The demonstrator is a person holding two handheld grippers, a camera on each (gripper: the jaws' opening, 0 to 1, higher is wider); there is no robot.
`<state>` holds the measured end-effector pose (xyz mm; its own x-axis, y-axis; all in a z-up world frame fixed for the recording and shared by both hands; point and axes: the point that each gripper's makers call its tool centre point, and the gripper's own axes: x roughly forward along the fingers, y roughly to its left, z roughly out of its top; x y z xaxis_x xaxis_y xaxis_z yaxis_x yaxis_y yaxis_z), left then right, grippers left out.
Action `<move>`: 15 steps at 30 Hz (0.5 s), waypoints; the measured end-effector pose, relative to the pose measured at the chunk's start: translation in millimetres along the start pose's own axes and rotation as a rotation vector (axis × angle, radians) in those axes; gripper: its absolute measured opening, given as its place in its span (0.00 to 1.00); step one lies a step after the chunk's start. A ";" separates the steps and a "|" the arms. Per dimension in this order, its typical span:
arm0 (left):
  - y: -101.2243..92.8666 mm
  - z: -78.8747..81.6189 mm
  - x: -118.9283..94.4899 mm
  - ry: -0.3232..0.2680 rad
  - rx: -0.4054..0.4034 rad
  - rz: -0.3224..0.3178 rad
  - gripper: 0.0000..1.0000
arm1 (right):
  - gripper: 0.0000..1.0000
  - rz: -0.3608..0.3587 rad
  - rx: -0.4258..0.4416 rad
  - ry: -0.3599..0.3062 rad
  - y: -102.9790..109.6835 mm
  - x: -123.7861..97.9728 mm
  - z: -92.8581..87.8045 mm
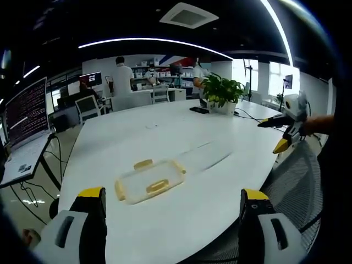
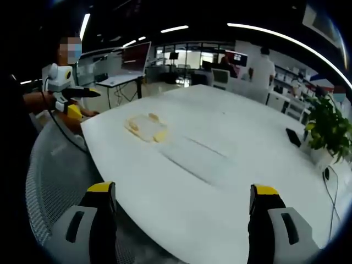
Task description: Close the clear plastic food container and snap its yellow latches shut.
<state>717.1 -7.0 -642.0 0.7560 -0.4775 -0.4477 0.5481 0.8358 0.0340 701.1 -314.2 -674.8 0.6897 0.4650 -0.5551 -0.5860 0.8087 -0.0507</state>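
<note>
left tongs [image 1: 173, 206] wide open, empty | right tongs [image 2: 184, 203] wide open, empty | container [image 1: 148, 180] on table [image 1: 220, 132] | no legible writing

From opposite ends of the bench's near edge, the left gripper view faces across the white bench [image 1: 165, 132] toward the right tongs [image 1: 286, 132] while the right gripper view faces back toward the left tongs [image 2: 77, 102], both sharing the distant clear container [image 1: 148, 180].

Clear plastic container [image 1: 148, 180] with yellow latches [image 1: 157, 186] on a plain white table [image 1: 181, 137]; green potted plant [image 1: 223, 91]; grey grippers tipped yellow [image 1: 173, 201].
</note>
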 end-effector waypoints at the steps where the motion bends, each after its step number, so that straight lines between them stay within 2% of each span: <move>1: -0.1 -0.1 0.0 0.001 0.001 0.000 0.99 | 0.99 0.000 0.000 0.000 0.1 0.0 -0.1; 15: 0.1 -0.3 -0.8 0.000 0.001 0.001 0.99 | 0.99 0.003 -0.004 0.003 1.0 -0.1 -0.3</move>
<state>716.5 -6.5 -641.9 0.7565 -0.4769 -0.4475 0.5478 0.8359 0.0353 700.3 -313.5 -675.0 0.6868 0.4664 -0.5576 -0.5897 0.8060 -0.0521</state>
